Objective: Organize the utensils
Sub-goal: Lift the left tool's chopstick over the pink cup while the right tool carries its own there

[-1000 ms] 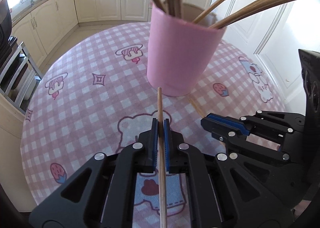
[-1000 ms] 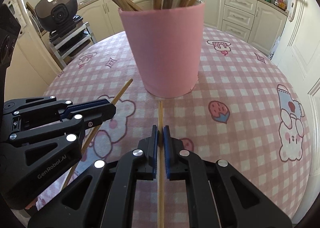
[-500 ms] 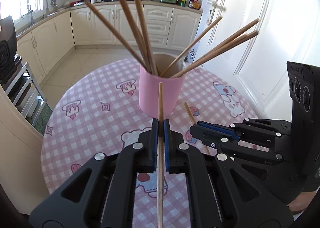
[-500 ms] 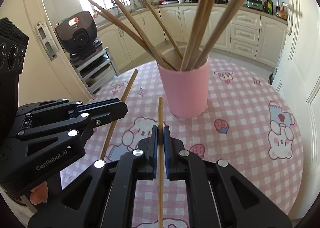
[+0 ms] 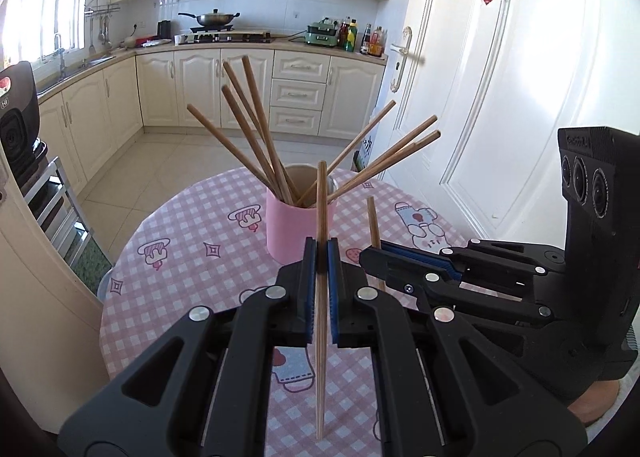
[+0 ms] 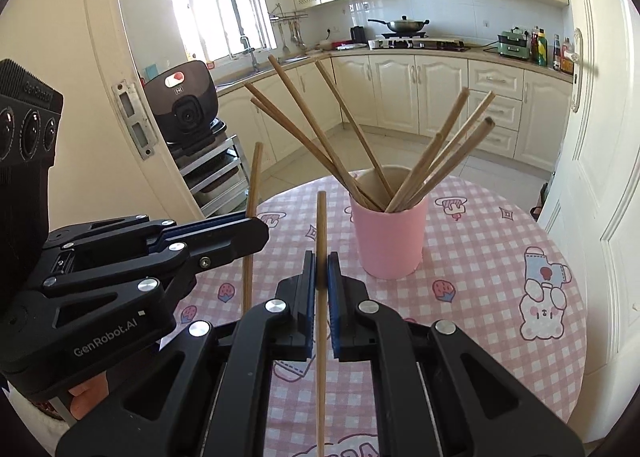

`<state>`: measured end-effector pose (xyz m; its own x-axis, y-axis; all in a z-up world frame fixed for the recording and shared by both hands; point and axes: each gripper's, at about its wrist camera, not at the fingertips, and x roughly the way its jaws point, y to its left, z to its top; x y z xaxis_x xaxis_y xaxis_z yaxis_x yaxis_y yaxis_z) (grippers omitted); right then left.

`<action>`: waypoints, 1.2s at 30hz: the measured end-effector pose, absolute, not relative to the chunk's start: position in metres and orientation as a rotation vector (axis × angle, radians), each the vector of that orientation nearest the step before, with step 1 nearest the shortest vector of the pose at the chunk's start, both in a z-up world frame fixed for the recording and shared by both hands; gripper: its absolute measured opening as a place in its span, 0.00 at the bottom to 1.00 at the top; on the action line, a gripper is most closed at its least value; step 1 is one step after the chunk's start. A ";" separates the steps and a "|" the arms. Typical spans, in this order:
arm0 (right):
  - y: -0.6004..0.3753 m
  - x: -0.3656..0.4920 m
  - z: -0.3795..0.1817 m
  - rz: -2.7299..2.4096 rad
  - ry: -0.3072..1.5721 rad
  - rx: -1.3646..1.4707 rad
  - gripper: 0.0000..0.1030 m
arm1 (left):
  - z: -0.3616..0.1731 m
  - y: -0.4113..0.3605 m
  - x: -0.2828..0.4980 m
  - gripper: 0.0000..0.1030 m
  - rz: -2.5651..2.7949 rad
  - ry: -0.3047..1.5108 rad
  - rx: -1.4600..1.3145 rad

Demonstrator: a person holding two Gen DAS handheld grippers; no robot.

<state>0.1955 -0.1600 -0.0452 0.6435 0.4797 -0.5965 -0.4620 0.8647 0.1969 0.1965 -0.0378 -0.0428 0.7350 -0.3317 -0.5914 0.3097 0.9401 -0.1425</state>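
A pink cup (image 5: 296,229) (image 6: 390,241) stands on the round checked table and holds several wooden chopsticks fanned out. My left gripper (image 5: 321,253) is shut on one wooden chopstick (image 5: 321,209), held above the table in front of the cup. My right gripper (image 6: 320,261) is shut on another wooden chopstick (image 6: 321,225), also raised, left of the cup. Each gripper shows in the other's view, the right one (image 5: 372,253) with its chopstick (image 5: 373,221) and the left one (image 6: 260,229) with its chopstick (image 6: 255,177).
The table has a pink checked cloth (image 5: 192,257) (image 6: 500,265) with cartoon prints. A metal rack (image 6: 212,173) with a black appliance (image 6: 184,105) stands to the left. A white door (image 5: 500,117) is to the right. Kitchen cabinets line the back.
Both grippers have lifted up and back from the table, each carrying its chopstick. The cup now looks smaller and farther below.
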 end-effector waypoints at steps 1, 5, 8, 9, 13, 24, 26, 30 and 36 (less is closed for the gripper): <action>-0.161 0.195 -0.044 0.536 0.685 0.030 0.05 | -0.041 -0.037 0.195 0.05 -0.357 0.654 -0.036; -0.161 0.191 -0.039 0.536 0.668 0.031 0.05 | -0.035 -0.034 0.192 0.05 -0.370 0.643 -0.053; -0.160 0.190 -0.036 0.541 0.658 0.036 0.05 | -0.032 -0.032 0.191 0.05 -0.370 0.635 -0.060; -0.161 0.190 -0.035 0.541 0.655 0.036 0.05 | -0.031 -0.031 0.191 0.05 -0.371 0.634 -0.063; -0.160 0.190 -0.033 0.546 0.654 0.037 0.05 | -0.028 -0.031 0.188 0.05 -0.374 0.625 -0.069; -0.161 0.191 -0.035 0.544 0.655 0.039 0.05 | -0.028 -0.030 0.189 0.05 -0.379 0.625 -0.071; -0.161 0.191 -0.035 0.543 0.654 0.039 0.05 | -0.028 -0.030 0.189 0.05 -0.378 0.625 -0.069; -0.162 0.192 -0.035 0.542 0.651 0.046 0.05 | -0.027 -0.031 0.190 0.05 -0.381 0.621 -0.068; -0.168 0.193 -0.031 0.545 0.637 0.061 0.05 | -0.024 -0.029 0.191 0.05 -0.388 0.610 -0.076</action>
<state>0.1929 -0.1679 -0.0308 0.6689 0.5010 -0.5492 -0.4643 0.8585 0.2176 0.1914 -0.0294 -0.0239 0.7499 -0.3767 -0.5438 0.3324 0.9253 -0.1826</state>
